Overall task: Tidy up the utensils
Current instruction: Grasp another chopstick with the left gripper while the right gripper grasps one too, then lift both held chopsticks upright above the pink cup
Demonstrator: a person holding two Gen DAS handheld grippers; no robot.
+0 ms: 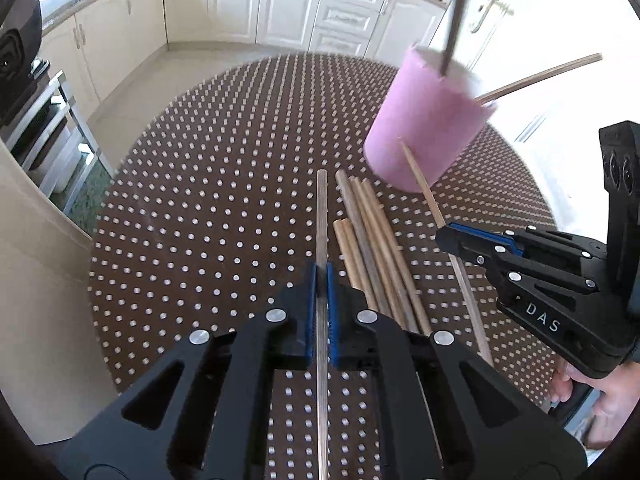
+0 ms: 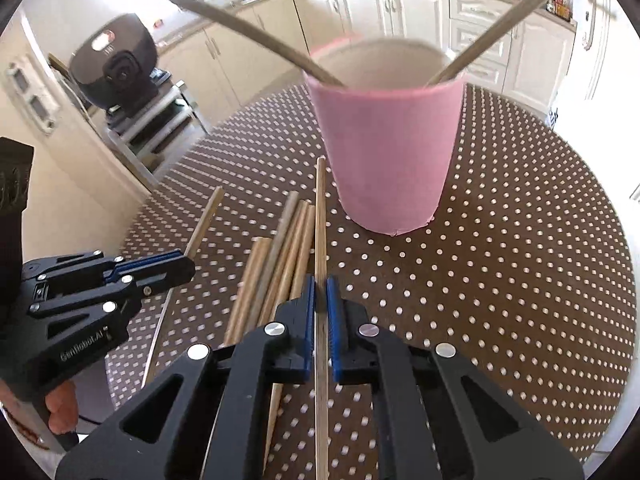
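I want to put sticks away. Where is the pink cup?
The pink cup stands on the dotted brown tablecloth, just beyond the loose wooden sticks.

Pink cup, pale sticks, brown dotted cloth

The round table (image 2: 520,280) wore a dark brown cover patterned all over with small white dots. Near its far edge stood a plain pink cup (image 2: 384,152), cream-white inside, with two tan chopsticks (image 2: 500,28) leaning out of it. A bundle of light wooden chopsticks (image 1: 372,248) lay toward the near edge. Both the left gripper (image 1: 322,276) and the right gripper (image 2: 320,292) were black with blue pads and silver rivets; each pinched a pale wooden stick. The cabinets (image 1: 256,4) behind were cream.
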